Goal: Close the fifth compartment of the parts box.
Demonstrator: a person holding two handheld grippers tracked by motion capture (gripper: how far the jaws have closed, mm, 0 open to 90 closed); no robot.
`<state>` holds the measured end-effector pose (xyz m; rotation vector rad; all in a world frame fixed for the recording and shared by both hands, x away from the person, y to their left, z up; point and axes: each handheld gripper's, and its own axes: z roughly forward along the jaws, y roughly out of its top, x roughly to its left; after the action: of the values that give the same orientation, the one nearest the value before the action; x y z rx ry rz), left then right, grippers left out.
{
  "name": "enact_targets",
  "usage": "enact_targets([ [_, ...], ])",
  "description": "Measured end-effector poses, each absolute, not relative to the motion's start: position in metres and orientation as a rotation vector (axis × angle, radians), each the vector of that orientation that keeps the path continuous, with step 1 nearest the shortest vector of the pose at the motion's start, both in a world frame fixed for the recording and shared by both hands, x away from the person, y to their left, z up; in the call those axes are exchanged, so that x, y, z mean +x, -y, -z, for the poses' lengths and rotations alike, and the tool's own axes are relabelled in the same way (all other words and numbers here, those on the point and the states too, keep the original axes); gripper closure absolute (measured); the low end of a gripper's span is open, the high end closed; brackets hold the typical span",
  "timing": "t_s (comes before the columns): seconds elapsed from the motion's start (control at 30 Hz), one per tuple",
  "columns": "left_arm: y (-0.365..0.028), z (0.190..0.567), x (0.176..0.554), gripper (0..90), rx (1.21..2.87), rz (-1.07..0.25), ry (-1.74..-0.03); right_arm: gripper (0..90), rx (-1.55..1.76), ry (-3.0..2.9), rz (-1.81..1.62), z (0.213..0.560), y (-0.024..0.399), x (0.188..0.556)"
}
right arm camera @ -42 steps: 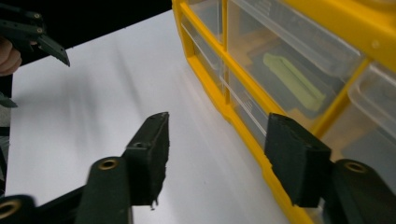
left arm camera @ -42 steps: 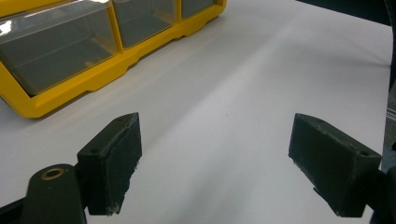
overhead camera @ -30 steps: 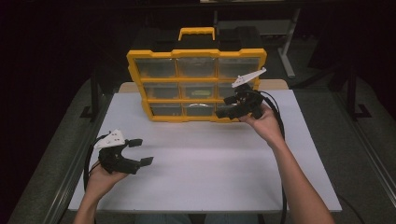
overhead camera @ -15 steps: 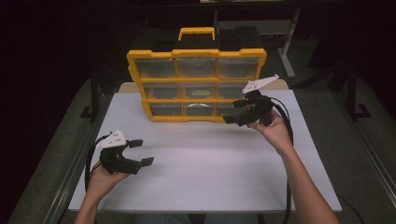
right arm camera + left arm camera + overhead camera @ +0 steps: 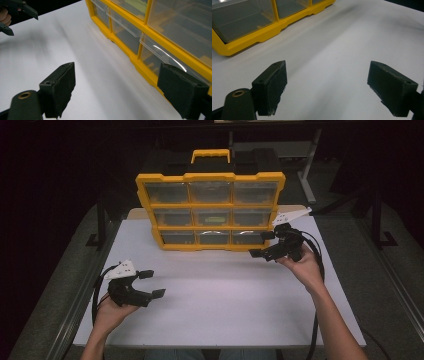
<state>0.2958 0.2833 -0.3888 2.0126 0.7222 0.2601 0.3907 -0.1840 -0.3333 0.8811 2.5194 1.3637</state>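
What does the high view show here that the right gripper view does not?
High view alone: the organiser's yellow handle, all nine drawers and the person's right hand. Right gripper view alone: close up, the clear drawer pulls and the right gripper's fingers spread, nothing between. Both: the yellow organiser, white table and left gripper.

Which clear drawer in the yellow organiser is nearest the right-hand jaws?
The bottom-row right clear drawer; the right gripper hangs just before it.
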Motion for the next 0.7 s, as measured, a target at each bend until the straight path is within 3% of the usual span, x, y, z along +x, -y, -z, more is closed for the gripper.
enact_targets([
  [0.7,-0.284,0.394,0.298,16.3,2.012,-0.257,-0.740,13.5,0.935,-2.476,-1.363,0.355,0.215,0.369],
])
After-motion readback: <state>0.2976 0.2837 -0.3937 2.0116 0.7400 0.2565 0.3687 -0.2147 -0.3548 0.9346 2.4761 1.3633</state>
